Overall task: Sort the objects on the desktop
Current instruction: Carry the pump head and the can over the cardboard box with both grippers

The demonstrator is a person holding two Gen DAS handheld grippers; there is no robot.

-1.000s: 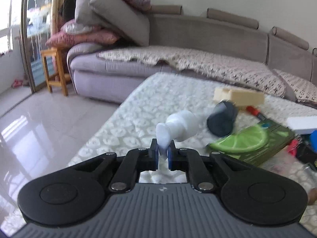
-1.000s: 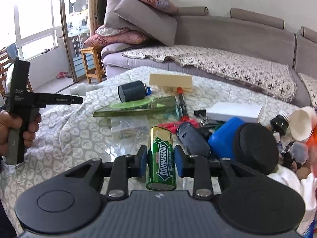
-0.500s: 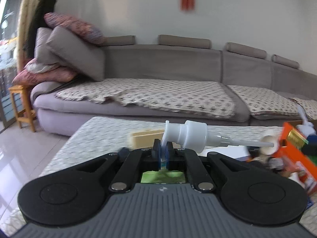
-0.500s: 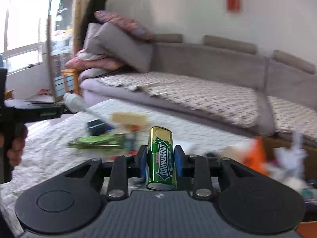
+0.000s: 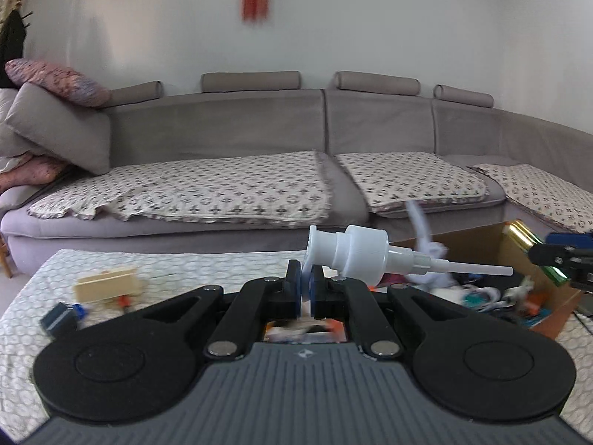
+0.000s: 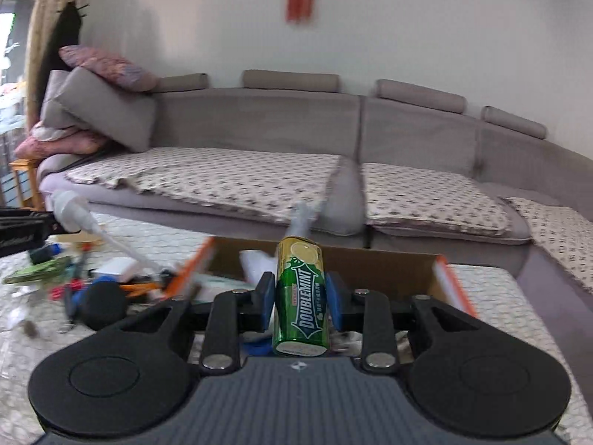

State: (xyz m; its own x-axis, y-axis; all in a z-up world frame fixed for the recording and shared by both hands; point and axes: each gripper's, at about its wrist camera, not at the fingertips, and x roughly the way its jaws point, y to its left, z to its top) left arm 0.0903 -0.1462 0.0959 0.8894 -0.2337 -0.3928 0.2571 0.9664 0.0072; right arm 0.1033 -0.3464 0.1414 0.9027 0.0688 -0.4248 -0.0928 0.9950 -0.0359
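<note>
My left gripper [image 5: 305, 286] is shut on the nozzle of a white pump dispenser head [image 5: 352, 256]; its dip tube points right toward an open cardboard box [image 5: 478, 244] with mixed small items inside. My right gripper [image 6: 300, 296] is shut on a green Doublemint can [image 6: 301, 296], held upright over the same box [image 6: 370, 259]. The right gripper [image 5: 559, 256] with the can shows at the right edge of the left wrist view. The left gripper [image 6: 22, 226] with the pump head [image 6: 72, 211] shows at the left of the right wrist view.
The table [image 5: 44, 333] has a patterned cloth. On it lie a cream block [image 5: 105, 283], a dark cylinder [image 5: 59, 320], a green lime-print pack [image 6: 37, 270], a white box [image 6: 115, 267] and a black round lid [image 6: 103, 304]. A grey sofa [image 5: 259, 148] stands behind.
Both grippers have swung right, away from the clutter on the table to over the cardboard box, each still holding its object.
</note>
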